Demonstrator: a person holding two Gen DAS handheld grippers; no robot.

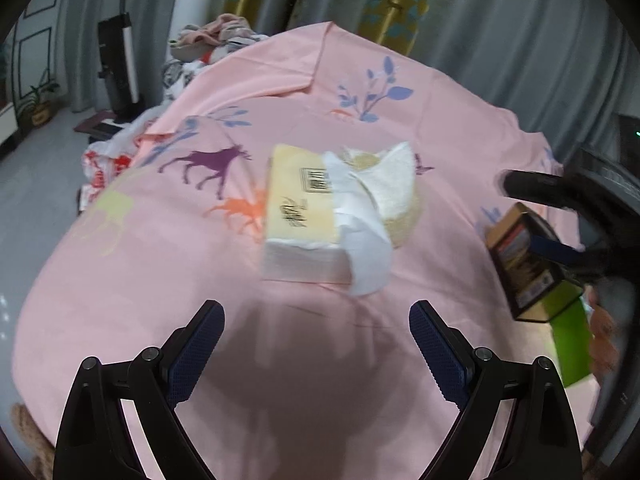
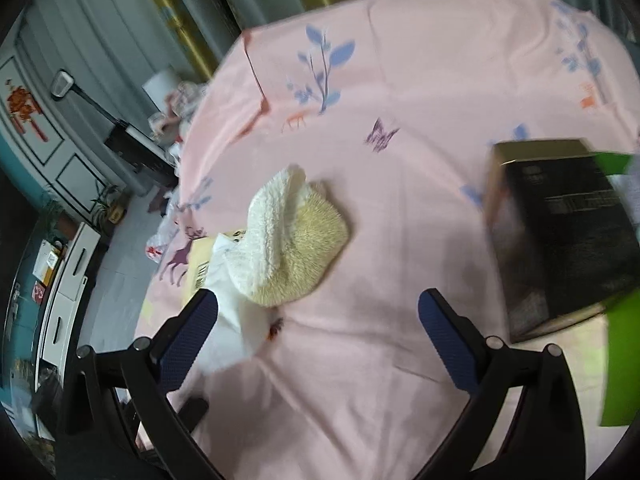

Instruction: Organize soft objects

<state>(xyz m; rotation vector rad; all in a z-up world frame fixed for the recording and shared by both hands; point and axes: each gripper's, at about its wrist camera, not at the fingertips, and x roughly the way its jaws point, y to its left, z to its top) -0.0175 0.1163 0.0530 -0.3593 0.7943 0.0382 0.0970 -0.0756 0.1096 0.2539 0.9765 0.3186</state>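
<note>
Item one: a cream and tan fluffy folded cloth (image 1: pixel 394 188), soft pile, lying near the centre of the pink cotton sheet printed with deer, butterflies and blue sprigs (image 1: pixel 440 112). In the right wrist view the cloth (image 2: pixel 296 240) sits at about ten o'clock from the frame's centre.

Item two: a pale yellow soft pack of white paper tissues (image 1: pixel 300 216), one sheet pulled loose and draped over its end. It touches the cloth on the cloth's nine o'clock side in the left wrist view.

Item three: a dark rectangular carton with gold edges (image 2: pixel 560 240), at three o'clock in the right wrist view, well apart from the cloth; a bright green flat piece (image 2: pixel 620 360) lies partly under it. Blur hides the carton's print.

Left tongs (image 1: pixel 316 336): spread wide, nothing between the blue pads, hanging over bare sheet at six o'clock from the tissue pack, apart from it.

Right tongs (image 2: pixel 318 328): spread wide, nothing gripped; the left pad overlaps the loose tissue sheet in view, contact not determinable.

Surround: grey pleated curtains (image 1: pixel 500 20) at twelve o'clock; a heap of mixed clothing (image 1: pixel 212 40) off the sheet's eleven o'clock edge.
</note>
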